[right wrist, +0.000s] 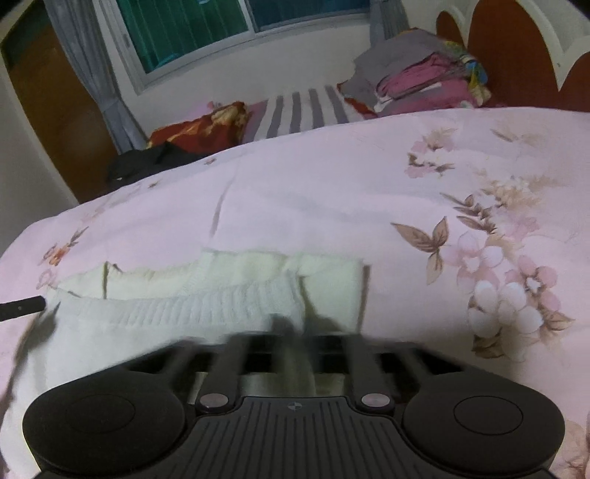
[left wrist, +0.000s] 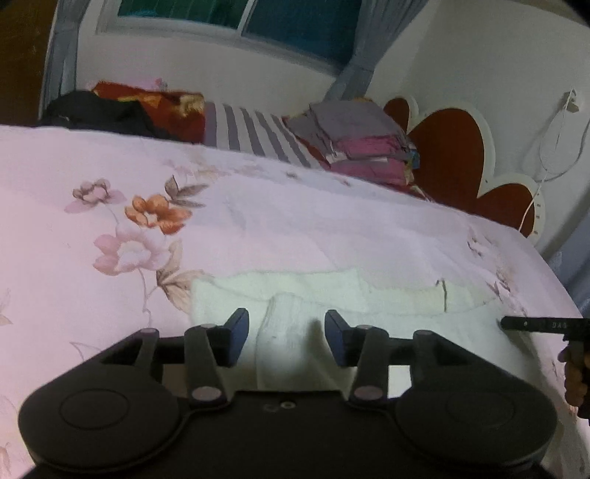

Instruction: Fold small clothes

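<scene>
A white garment [left wrist: 332, 294] lies flat on the bed [left wrist: 110, 177], on a pink floral cover, at the near edge below both cameras. Its ribbed band [right wrist: 191, 302] runs across the cloth in the right wrist view, with a creamy folded layer beyond it toward 12 o'clock.

The left gripper [left wrist: 287, 333] stands open, its two blue pads apart, one at 9 o'clock and one at 3 o'clock of a raised fold of the garment that sits between them. Whether the pads touch the cloth cannot be told.

The right gripper [right wrist: 295, 328] is blurred by motion; its fingers appear close together over the garment's right part, but whether it is closed or holds cloth cannot be told. In the left wrist view its tip [left wrist: 534, 325] shows at 3 o'clock, just beside the garment's edge, with the person's hand [left wrist: 575, 372] behind it.

Far off toward 12 o'clock, a stack of folded clothes [left wrist: 365, 143] rests by the red headboard [left wrist: 453, 154], next to a striped cloth [left wrist: 254, 132]. At 11 o'clock lie a dark garment [left wrist: 96, 112] and a red blanket [left wrist: 162, 103], under the window [left wrist: 258, 18].
</scene>
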Demonstrator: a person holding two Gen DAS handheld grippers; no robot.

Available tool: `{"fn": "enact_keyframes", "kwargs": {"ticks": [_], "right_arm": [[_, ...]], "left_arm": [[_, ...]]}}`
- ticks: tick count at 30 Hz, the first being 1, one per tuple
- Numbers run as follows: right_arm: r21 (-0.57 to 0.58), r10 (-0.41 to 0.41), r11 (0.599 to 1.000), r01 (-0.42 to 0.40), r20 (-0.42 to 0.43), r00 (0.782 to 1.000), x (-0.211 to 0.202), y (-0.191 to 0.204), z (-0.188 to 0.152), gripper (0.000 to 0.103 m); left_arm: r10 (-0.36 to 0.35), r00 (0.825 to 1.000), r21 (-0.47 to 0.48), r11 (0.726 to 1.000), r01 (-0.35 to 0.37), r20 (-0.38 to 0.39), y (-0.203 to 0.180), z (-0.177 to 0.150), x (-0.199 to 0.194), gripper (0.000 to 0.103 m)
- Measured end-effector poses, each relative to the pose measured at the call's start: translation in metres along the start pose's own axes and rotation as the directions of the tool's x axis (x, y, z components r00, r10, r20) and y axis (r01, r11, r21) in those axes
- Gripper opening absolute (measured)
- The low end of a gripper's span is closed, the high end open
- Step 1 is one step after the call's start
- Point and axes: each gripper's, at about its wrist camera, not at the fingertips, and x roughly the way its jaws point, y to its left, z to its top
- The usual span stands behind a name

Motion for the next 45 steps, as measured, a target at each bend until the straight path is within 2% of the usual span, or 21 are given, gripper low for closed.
{"fn": "enact_keyframes", "kwargs": {"ticks": [4, 6, 7, 8, 11, 15, 18, 23, 26, 27, 29, 30, 31, 33, 35, 37, 40, 43, 45], "right_arm": [[-0.015, -0.002, 1.000, 0.002, -0.013, 1.000, 0.008, 0.002, 0.002, 0.044], [-0.025, -0.011, 1.000, 0.010, -0.029, 1.000, 0.012, 0.004, 0.002, 0.032], [-0.038, -0.003, 0.999, 0.002, -0.036, 0.999, 0.013, 0.006, 0.002, 0.010], [-0.049, 0.010, 0.999, -0.012, -0.042, 0.999, 0.014, 0.007, 0.002, 0.002], [-0.132, -0.003, 0.991, 0.005, 0.021, 1.000, 0.005, 0.017, -0.001, 0.002], [-0.116, -0.007, 0.993, 0.022, 0.126, 0.992, -0.009, 0.015, 0.003, 0.002], [-0.105, -0.022, 0.994, 0.035, 0.125, 0.992, 0.000, 0.014, 0.010, 0.002], [-0.061, -0.065, 0.996, 0.068, 0.052, 0.997, 0.031, 0.002, 0.010, 0.002], [-0.065, -0.074, 0.995, 0.077, 0.046, 0.996, 0.034, 0.001, 0.008, 0.002], [-0.056, -0.083, 0.995, 0.085, 0.040, 0.996, 0.031, 0.000, 0.010, 0.002], [-0.049, -0.129, 0.990, 0.134, 0.088, 0.988, 0.015, 0.004, 0.010, 0.014], [-0.054, -0.134, 0.988, 0.143, 0.141, 0.981, 0.001, 0.009, 0.008, 0.020], [-0.056, -0.093, 0.993, 0.104, 0.178, 0.980, -0.012, 0.014, 0.003, 0.020], [-0.105, -0.013, 0.994, 0.028, 0.146, 0.989, -0.018, 0.036, -0.009, 0.019], [-0.193, 0.040, 0.981, -0.019, 0.105, 0.994, -0.013, 0.064, -0.024, 0.019], [-0.223, 0.097, 0.971, -0.083, 0.054, 0.994, 0.002, 0.087, -0.032, 0.020], [-0.256, 0.083, 0.963, -0.078, 0.011, 0.996, 0.029, 0.107, -0.032, 0.019], [-0.214, -0.009, 0.977, 0.021, 0.055, 0.998, 0.048, 0.099, -0.017, 0.019], [-0.171, -0.053, 0.983, 0.063, 0.064, 0.997, 0.053, 0.088, -0.007, 0.019]], "left_arm": [[-0.015, 0.997, 0.003, 1.000, 0.015, -0.072, 0.000, 0.002, 0.015, 0.034], [-0.016, 0.996, -0.009, 1.000, 0.015, -0.082, 0.001, 0.002, 0.019, 0.032], [-0.030, 0.996, -0.028, 0.999, 0.028, -0.083, 0.005, 0.001, 0.020, 0.019], [-0.041, 0.996, -0.043, 0.998, 0.038, -0.075, 0.008, 0.001, 0.019, 0.009], [-0.051, 0.999, -0.039, 0.998, 0.052, 0.014, 0.007, -0.001, 0.006, 0.007], [-0.043, 0.996, -0.006, 0.999, 0.044, 0.084, 0.000, 0.003, 0.000, 0.007], [-0.037, 0.996, -0.018, 0.999, 0.039, 0.080, -0.001, 0.012, 0.007, 0.007], [0.013, 1.000, -0.009, 1.000, -0.013, 0.001, 0.003, 0.008, 0.039, 0.007], [0.031, 0.999, 0.009, 0.999, -0.032, 0.014, 0.003, 0.005, 0.034, 0.016], [0.063, 0.998, 0.023, 0.998, -0.063, 0.018, 0.000, 0.004, 0.027, 0.025], [0.124, 0.990, 0.075, 0.989, -0.129, 0.068, -0.012, 0.000, 0.004, 0.033], [0.105, 0.990, 0.082, 0.990, -0.113, 0.090, -0.019, -0.004, -0.009, 0.037], [0.070, 0.993, 0.066, 0.995, -0.076, 0.094, -0.025, -0.008, -0.017, 0.038], [-0.026, 0.997, 0.080, 0.997, 0.021, 0.067, -0.048, -0.020, -0.021, 0.038], [-0.070, 0.997, 0.143, 0.988, 0.065, 0.028, -0.075, -0.030, -0.011, 0.039], [-0.088, 0.996, 0.194, 0.977, 0.086, 0.000, -0.093, -0.034, 0.005, 0.040], [-0.057, 0.998, 0.178, 0.982, 0.063, -0.040, -0.094, -0.026, 0.037, 0.042], [-0.025, 0.999, 0.170, 0.985, 0.028, -0.022, -0.083, -0.014, 0.048, 0.042], [-0.033, 0.999, 0.136, 0.990, 0.035, -0.014, -0.074, -0.011, 0.047, 0.042]]}}
